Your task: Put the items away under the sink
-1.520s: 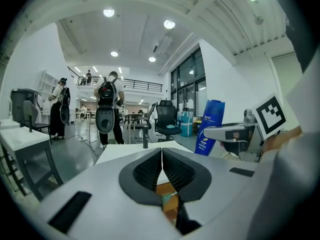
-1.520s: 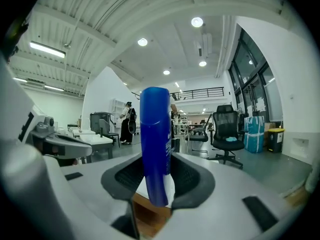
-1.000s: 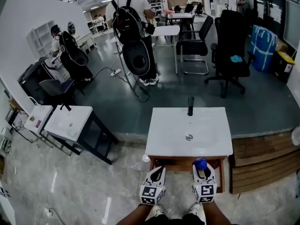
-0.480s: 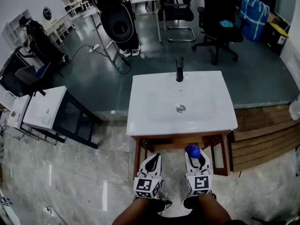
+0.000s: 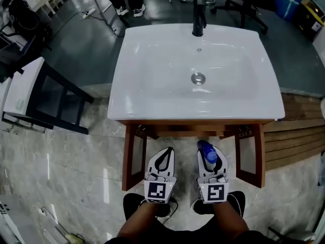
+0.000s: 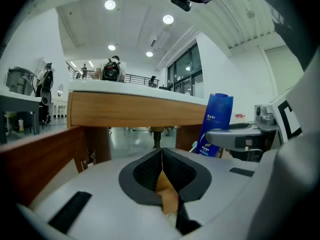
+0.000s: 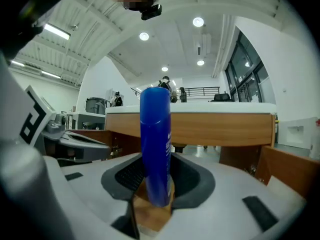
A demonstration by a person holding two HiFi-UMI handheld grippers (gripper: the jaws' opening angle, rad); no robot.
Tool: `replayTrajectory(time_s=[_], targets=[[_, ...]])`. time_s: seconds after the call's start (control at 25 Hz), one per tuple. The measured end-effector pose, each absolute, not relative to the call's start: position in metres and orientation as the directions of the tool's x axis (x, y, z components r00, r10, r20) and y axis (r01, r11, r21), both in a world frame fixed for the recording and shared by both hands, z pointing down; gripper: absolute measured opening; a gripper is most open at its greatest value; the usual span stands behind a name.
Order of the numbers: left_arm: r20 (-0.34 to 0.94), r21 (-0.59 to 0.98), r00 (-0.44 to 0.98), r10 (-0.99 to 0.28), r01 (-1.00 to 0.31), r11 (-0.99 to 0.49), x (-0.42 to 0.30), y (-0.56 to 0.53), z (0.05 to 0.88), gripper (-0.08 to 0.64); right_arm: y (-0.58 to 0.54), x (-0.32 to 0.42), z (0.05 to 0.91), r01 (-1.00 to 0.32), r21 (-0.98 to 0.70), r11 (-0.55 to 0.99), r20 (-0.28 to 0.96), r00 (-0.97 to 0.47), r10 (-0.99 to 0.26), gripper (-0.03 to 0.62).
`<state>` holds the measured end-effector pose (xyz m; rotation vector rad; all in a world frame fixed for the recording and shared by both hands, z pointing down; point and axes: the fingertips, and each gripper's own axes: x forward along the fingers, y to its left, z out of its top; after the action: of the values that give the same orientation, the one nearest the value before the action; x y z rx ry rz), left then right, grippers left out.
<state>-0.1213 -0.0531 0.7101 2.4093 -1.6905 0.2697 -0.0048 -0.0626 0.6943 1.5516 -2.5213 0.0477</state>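
A tall blue bottle (image 5: 207, 150) stands upright between the jaws of my right gripper (image 5: 212, 159), which is shut on it. In the right gripper view the bottle (image 7: 155, 149) fills the gap between the dark pads (image 7: 196, 176). My left gripper (image 5: 165, 154) is beside it, shut with nothing in it; its pads (image 6: 147, 171) meet in a line. Both grippers hang low in front of the wooden cabinet under the white sink (image 5: 152, 85), between its two open doors. From the left gripper view the bottle (image 6: 216, 121) shows at the right.
The left cabinet door (image 5: 133, 156) and the right one (image 5: 249, 154) stand swung out towards me. A black tap (image 5: 198, 14) rises at the sink's back. My feet are on the marble floor below. A small black-framed stand (image 5: 45, 98) is at the left, wooden steps (image 5: 299, 136) at the right.
The view has sunk and closed in on the sink, which now fills the upper picture. Both grippers have dropped together to the cabinet opening, the bottle still in the right one.
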Motion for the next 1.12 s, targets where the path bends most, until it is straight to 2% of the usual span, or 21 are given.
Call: replayTrajectory(time_s=[0.24,0.52,1.12], targets=[[0.235,0.047,0.309,-0.922,-0.951,-0.307,-0.129,-0.079,0.792,0.021,-0.084,-0.008,0.769,-0.900,0.049,0.433,0.168,-0.419,-0.892,0.161],[0.195,0.033,0.318,-0.928,-0.948,-0.318,-0.133,-0.108,0.873,0.021,-0.098,-0.016,0.825,-0.908,0.047,0.417,0.094,-0.411,-0.907,0.161],[0.136,-0.020,0.316,-0.939,-0.947,-0.322,-0.136,-0.100,0.888,0.021,-0.129,-0.045,0.823,-0.889,0.063,0.453,0.032,-0.452,-0.891,0.161]])
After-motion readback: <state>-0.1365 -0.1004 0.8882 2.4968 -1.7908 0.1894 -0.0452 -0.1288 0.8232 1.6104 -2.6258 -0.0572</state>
